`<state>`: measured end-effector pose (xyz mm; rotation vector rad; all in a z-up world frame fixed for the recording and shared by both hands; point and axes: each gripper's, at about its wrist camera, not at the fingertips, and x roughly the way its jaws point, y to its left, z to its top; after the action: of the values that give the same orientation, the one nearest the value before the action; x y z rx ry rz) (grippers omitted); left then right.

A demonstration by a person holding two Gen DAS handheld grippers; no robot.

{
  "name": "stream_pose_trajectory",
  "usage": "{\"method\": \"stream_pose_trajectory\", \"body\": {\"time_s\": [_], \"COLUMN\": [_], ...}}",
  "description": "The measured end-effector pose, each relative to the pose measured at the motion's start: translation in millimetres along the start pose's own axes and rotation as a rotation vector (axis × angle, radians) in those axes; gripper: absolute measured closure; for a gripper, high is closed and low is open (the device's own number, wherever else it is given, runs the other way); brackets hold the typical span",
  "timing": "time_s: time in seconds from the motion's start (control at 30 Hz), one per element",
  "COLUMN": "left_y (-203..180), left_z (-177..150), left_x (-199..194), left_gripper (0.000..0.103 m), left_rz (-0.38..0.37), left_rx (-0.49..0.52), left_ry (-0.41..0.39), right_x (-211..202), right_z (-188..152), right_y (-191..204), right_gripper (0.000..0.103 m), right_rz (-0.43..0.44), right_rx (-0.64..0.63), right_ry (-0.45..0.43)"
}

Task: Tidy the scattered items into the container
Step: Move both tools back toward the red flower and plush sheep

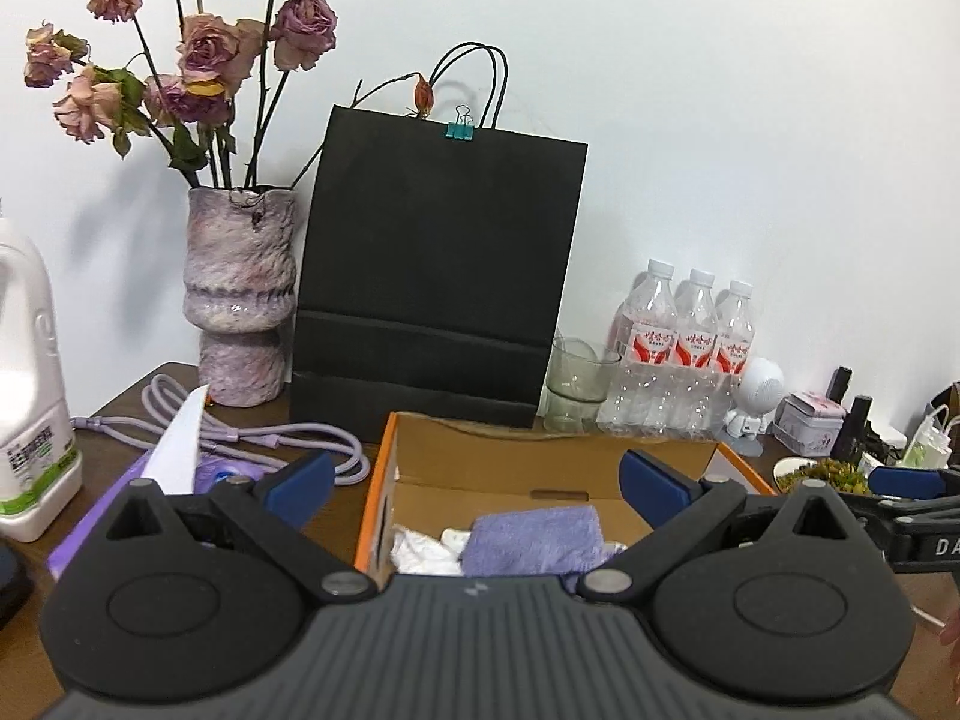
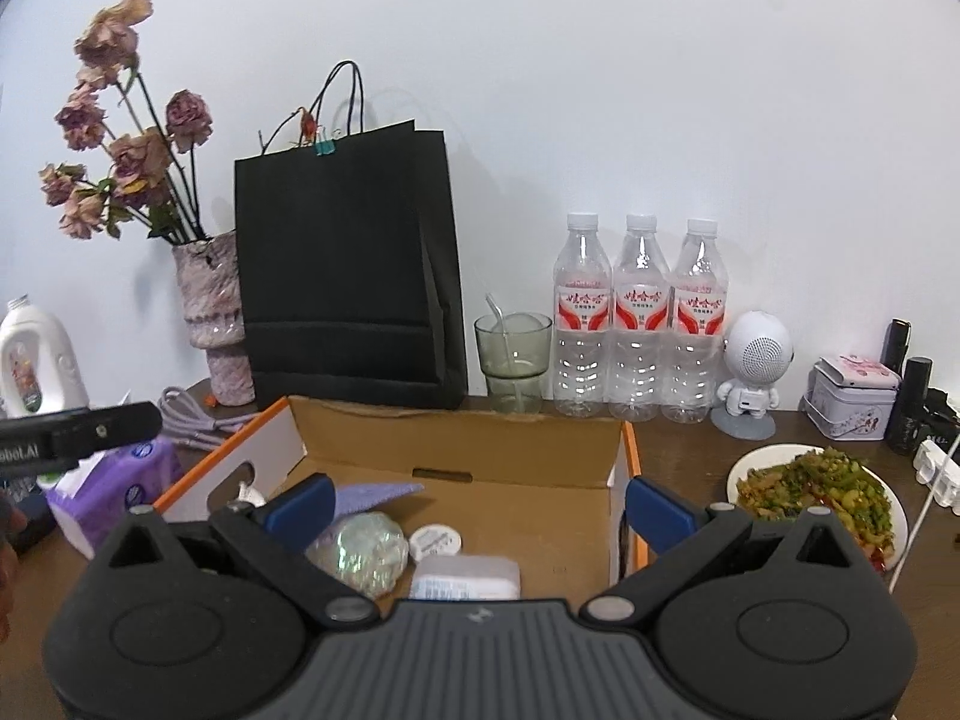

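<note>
Sitting inside the cardboard box (image 2: 480, 450) on the desk (image 2: 678, 450), the purple cloth (image 1: 534, 540), iridescent ball (image 2: 360, 546), small round lid (image 2: 436, 541) and white packet (image 2: 465, 579) all look light. The crinkly ball probably dents, so pinch gently across its middle. Left gripper (image 1: 477, 483) and right gripper (image 2: 480, 507) both hang with jaws wide, empty.

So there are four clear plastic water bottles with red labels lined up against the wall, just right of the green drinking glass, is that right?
Not quite. There are three clear plastic water bottles with red labels, not four. The right wrist view shows them plainly, lined up against the wall just right of the green drinking glass.
</note>
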<state>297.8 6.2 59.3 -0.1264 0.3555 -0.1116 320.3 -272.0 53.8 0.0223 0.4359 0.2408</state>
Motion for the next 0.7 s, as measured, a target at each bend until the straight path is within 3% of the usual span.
{"method": "stream_pose_trajectory", "body": {"time_s": [0.4,0.53,0.7], "left_y": [6.2,6.9,-0.7], "left_z": [-37.4,-56.8,-74.2], "left_x": [-26.9,-28.6,-33.4], "left_gripper": [0.0,0.0,0.0], "left_rz": [0.003,0.01,0.037], "left_rx": [0.079,0.075,0.112], "left_ry": [0.093,0.141,0.146], "right_x": [-27.0,-35.1,-54.3], "right_z": [-45.6,-65.7,-82.7], "right_y": [4.0,2.3,2.8], "right_gripper": [0.0,0.0,0.0], "right_rz": [-0.016,-0.028,-0.045], "right_rx": [-0.064,-0.037,0.019], "right_ry": [0.094,0.133,0.147]}}
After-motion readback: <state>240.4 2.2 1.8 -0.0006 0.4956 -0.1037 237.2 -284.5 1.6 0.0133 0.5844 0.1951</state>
